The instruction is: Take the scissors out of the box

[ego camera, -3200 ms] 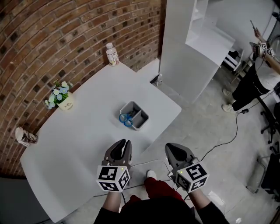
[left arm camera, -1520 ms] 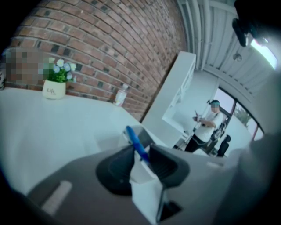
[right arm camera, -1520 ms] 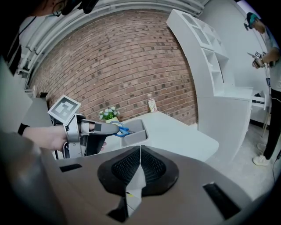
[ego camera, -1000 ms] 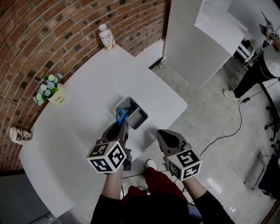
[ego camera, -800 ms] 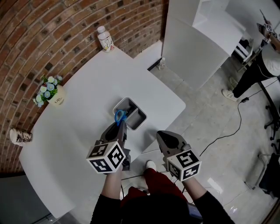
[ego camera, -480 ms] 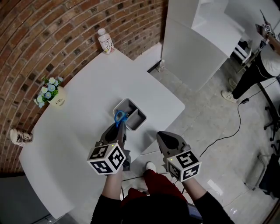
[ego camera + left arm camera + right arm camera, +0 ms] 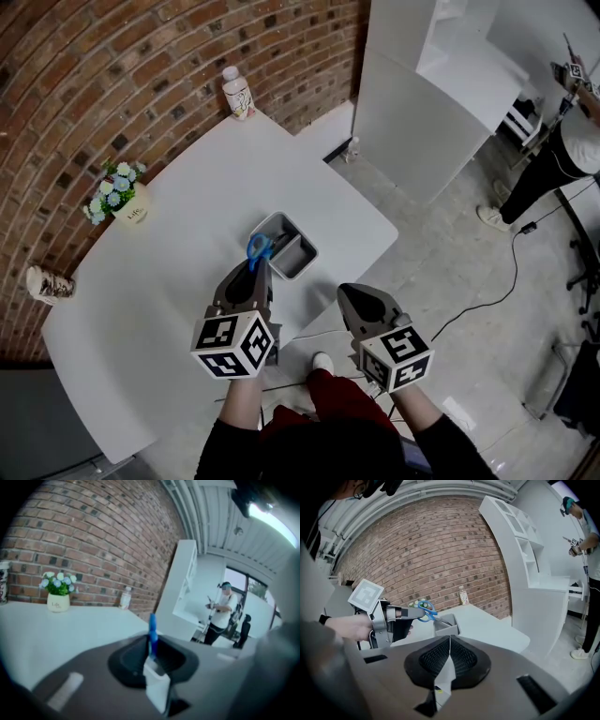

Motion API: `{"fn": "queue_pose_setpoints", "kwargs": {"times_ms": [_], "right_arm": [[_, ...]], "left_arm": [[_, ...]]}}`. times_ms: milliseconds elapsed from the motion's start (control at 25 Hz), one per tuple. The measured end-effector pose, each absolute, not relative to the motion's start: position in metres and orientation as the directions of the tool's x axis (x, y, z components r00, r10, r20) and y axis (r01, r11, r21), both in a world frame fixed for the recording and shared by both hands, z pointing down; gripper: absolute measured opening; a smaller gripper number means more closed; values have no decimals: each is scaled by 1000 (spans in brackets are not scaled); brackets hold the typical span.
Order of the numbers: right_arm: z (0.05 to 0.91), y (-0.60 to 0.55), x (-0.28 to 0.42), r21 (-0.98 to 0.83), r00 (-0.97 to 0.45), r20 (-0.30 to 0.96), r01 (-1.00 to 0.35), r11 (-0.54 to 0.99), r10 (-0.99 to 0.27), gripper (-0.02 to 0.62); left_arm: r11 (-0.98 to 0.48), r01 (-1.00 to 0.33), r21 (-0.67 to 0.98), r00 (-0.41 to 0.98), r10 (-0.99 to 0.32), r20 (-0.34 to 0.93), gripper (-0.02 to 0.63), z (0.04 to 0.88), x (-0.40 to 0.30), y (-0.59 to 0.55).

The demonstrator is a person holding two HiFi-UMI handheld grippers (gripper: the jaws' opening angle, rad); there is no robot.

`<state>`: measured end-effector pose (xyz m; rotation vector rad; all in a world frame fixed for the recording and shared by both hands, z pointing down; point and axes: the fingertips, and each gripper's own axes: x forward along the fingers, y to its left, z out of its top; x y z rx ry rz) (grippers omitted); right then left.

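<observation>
Overhead, the left tool (image 7: 256,265) reaches the near edge of the grey two-compartment box (image 7: 307,255) on the white surface (image 7: 178,225). The blue-handled scissors (image 7: 258,247) stand at its tip, over the box's left compartment. The right tool (image 7: 349,293) hangs on the person's side of the box, past the surface's edge and well apart from the box.

In the left gripper view, the left tool's jaws have just been closing and pinch the scissors (image 7: 152,629) by the blue handle, which sticks up between them.

In the right gripper view, the right tool (image 7: 449,639) has its jaws together with nothing between them. Beyond, the scissors (image 7: 424,607) have their handle above the box (image 7: 446,629) rim, blades sloping down toward its opening.
</observation>
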<state>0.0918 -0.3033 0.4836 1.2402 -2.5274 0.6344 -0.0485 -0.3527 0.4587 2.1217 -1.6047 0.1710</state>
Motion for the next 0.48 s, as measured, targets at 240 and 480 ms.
{"fn": "queue_pose_setpoints", "kwargs": {"times_ms": [240, 480], "right_arm": [[467, -303, 90, -258, -616, 376, -787, 561, -692, 9], [451, -304, 88, -247, -621, 341, -784, 570, -706, 9]], "left_arm": [[-209, -938, 275, 299, -891, 342, 44, 442, -50, -348], [-213, -942, 260, 290, -905, 310, 44, 424, -55, -343]]}}
